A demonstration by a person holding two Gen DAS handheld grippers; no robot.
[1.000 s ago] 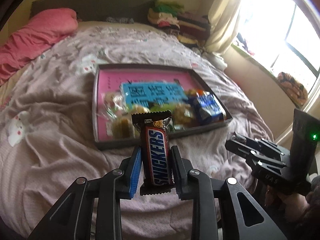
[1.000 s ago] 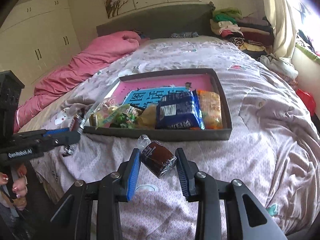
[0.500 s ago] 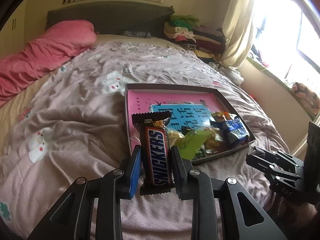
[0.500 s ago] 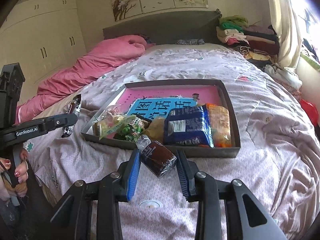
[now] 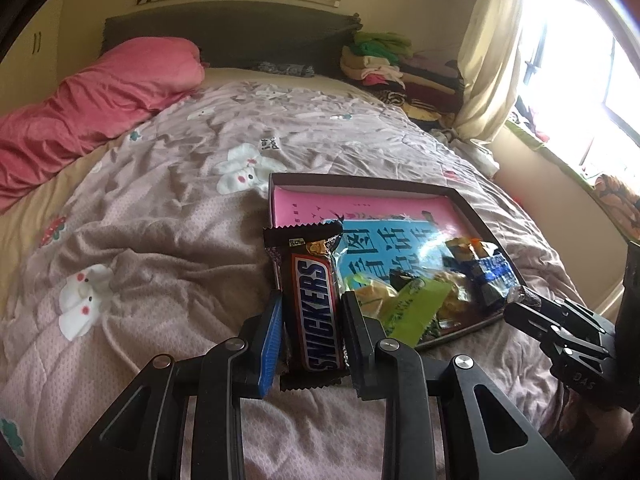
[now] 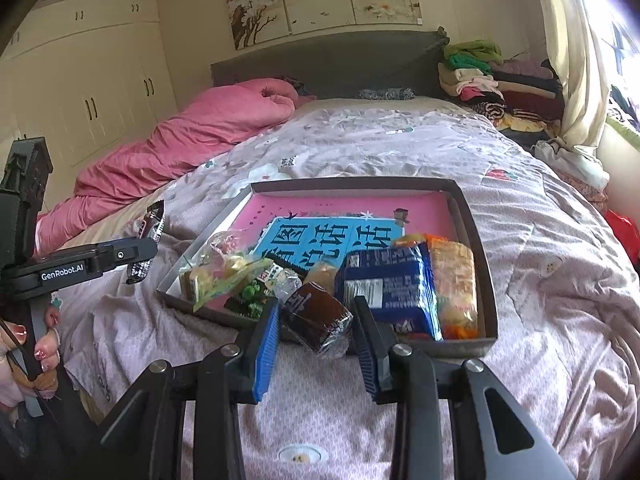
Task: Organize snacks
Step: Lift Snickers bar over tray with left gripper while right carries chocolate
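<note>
Our left tongs (image 5: 310, 330) are pinching a chocolate bar (image 5: 316, 308) by its long sides, with the bar standing up between the pads, its top end just in front of the near left corner of the tray (image 5: 360, 181). Our right tongs (image 6: 316, 330) are clamped on a small dark-wrapped cake (image 6: 318, 316), which sits tilted between the pads, just short of the tray's near wall (image 6: 452, 346).

Beyond both, the shallow tray lies on the bed (image 5: 168, 208), on a pale printed quilt. Its floor is pink with a blue panel of large characters. Several snacks are already piled along its near edge: a blue packet (image 6: 390, 288), an orange bag (image 6: 454, 280) beside it, a green-wrapped pack (image 6: 224, 280) and some small clear-wrapped sweets. The far half of the tray is bare.

We judge the task well under way but not finished: a good share of the snacks is in the tray, while the two we hold are not yet in it. What is left, as far as we can see, is to carry both over the rim and set them down, probably on the free pink area. We see no other loose snacks on the quilt, though the views do not cover the whole bed.
</note>
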